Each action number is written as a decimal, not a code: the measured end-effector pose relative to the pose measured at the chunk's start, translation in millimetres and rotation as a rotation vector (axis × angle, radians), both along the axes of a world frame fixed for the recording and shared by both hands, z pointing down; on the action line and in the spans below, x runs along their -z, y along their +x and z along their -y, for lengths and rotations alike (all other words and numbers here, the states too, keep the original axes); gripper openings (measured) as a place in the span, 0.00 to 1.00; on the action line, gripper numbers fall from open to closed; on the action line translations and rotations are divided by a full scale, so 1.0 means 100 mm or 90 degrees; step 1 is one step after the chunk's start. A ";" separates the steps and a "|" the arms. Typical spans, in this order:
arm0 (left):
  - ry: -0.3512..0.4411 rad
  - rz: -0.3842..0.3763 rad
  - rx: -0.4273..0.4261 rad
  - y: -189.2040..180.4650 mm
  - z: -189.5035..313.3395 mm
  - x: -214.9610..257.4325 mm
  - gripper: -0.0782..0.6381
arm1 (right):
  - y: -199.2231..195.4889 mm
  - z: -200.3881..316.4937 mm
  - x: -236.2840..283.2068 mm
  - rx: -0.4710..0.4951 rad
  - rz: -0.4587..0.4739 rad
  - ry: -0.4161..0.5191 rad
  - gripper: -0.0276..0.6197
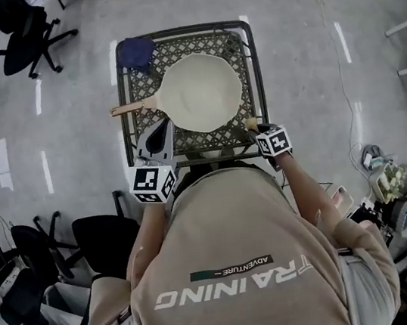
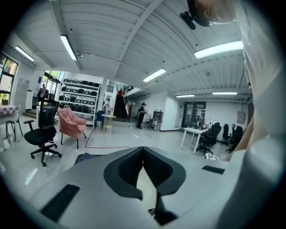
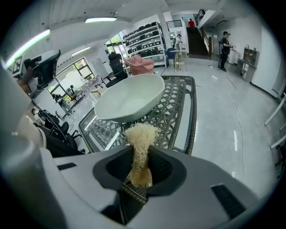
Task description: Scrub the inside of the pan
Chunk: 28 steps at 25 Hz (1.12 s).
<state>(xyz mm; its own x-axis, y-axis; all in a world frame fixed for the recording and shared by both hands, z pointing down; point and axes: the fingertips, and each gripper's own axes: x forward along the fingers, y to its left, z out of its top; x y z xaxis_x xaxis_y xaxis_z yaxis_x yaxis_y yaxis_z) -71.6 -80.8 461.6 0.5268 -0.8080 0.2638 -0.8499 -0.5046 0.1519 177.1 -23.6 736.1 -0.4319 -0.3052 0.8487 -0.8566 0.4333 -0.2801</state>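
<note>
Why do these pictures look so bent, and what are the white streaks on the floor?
Head view: a wide lens bows the room; the streaks on the floor are ceiling-light glare. Left gripper view: dark rounded corners, one light strip blown out white. Right gripper view: the table rim curves, the scrubber looks sharp.

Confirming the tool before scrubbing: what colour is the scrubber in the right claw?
Pale straw-yellow, fibrous scrubber; clearest in the right gripper view.
</note>
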 end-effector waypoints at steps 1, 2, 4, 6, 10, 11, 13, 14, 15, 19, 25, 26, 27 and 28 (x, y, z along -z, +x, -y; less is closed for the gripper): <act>-0.005 0.010 0.010 -0.02 -0.08 -0.01 0.13 | -0.04 -0.02 -0.08 0.007 0.004 -0.007 0.20; -0.011 0.016 0.022 -0.03 -0.16 -0.02 0.13 | -0.08 -0.02 -0.16 0.015 0.010 -0.013 0.20; -0.021 0.021 0.048 -0.05 -0.29 -0.03 0.13 | -0.11 0.00 -0.28 0.029 0.013 -0.018 0.21; -0.027 0.019 0.071 -0.05 -0.41 -0.01 0.13 | -0.11 0.06 -0.36 0.036 0.003 -0.018 0.21; -0.033 0.032 0.091 -0.14 -0.55 0.07 0.13 | -0.17 0.13 -0.52 0.013 -0.010 -0.030 0.21; -0.031 0.036 0.093 -0.17 -0.57 0.08 0.13 | -0.18 0.13 -0.56 0.006 -0.014 -0.035 0.21; -0.026 0.037 0.099 -0.22 -0.57 0.10 0.13 | -0.20 0.15 -0.59 -0.006 -0.019 -0.041 0.22; -0.023 0.036 0.101 -0.23 -0.57 0.11 0.13 | -0.20 0.15 -0.60 -0.012 -0.018 -0.040 0.24; -0.021 0.036 0.101 -0.24 -0.57 0.11 0.13 | -0.20 0.16 -0.60 -0.016 -0.017 -0.037 0.26; -0.007 0.037 0.092 -0.29 -0.54 0.15 0.13 | -0.20 0.16 -0.53 -0.015 -0.008 -0.026 0.36; 0.019 0.018 0.079 -0.43 -0.47 0.23 0.13 | -0.30 0.07 -0.17 -0.006 0.013 0.034 0.41; 0.024 0.015 0.075 -0.43 -0.43 0.23 0.13 | -0.31 0.07 -0.10 -0.006 0.021 0.046 0.41; 0.030 0.012 0.071 -0.43 -0.39 0.22 0.13 | -0.32 0.08 -0.03 -0.009 0.034 0.058 0.41; 0.035 0.009 0.066 -0.42 -0.34 0.21 0.13 | -0.33 0.09 0.06 -0.013 0.052 0.070 0.40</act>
